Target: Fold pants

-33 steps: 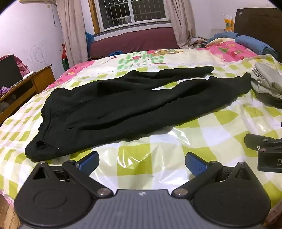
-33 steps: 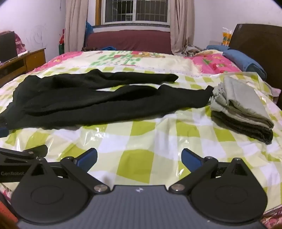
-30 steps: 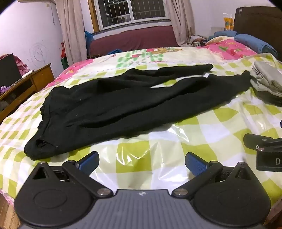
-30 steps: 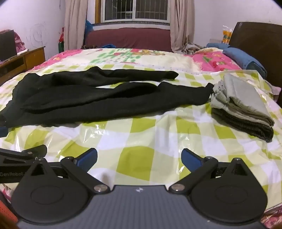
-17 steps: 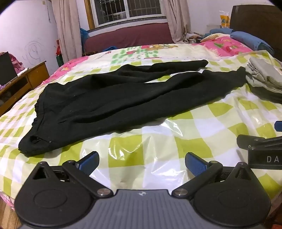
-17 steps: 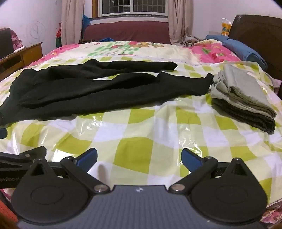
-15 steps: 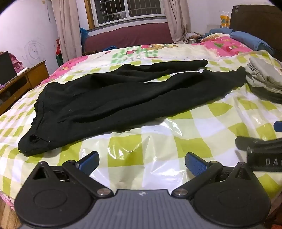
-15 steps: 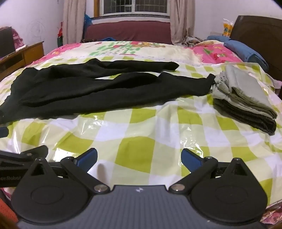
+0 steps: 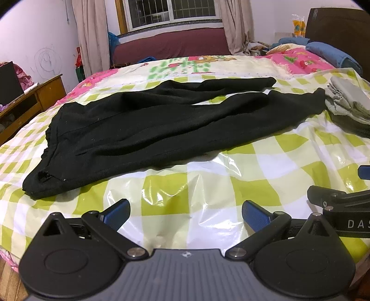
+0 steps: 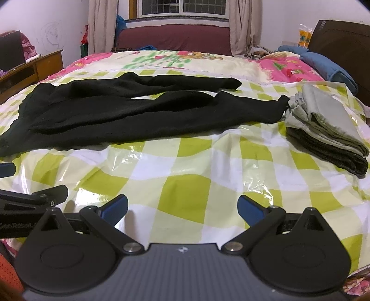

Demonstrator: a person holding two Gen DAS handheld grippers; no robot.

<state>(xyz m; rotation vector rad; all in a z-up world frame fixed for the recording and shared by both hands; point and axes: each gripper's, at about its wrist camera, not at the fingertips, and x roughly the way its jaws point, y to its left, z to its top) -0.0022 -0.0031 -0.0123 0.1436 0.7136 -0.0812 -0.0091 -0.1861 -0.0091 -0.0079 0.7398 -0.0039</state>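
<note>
- On the bed (image 9: 289,171), covered by a glossy green-and-white checked sheet, black pants (image 9: 161,125) are seen spread out unfolded: waistband to the left, two legs running to the right, the farther leg ending short of the nearer one.
- Writing noted: white letters "DAS" on the black body at the right edge of the left wrist view; faint lettering on the black body at the left edge of the right wrist view, not legible.
- Left tongs (image 9: 185,214): blue-padded fingers held wide apart, nothing between them; positioned over bare sheet, near the pants' front edge, not touching.
- Right tongs (image 10: 182,208): likewise spread and empty, over bare sheet, well apart from the pants.
- A folded stack of grey and dark garments (image 10: 323,125) is recorded just beside the cuff of the nearer leg; contact cannot be confirmed.
- Beyond: a blue rolled blanket (image 10: 328,64) by the dark headboard (image 10: 342,46), a wooden cabinet (image 9: 30,101) at left, a barred window (image 9: 171,9) with curtains.
- No obstruction is seen between either tongs and the pants.
</note>
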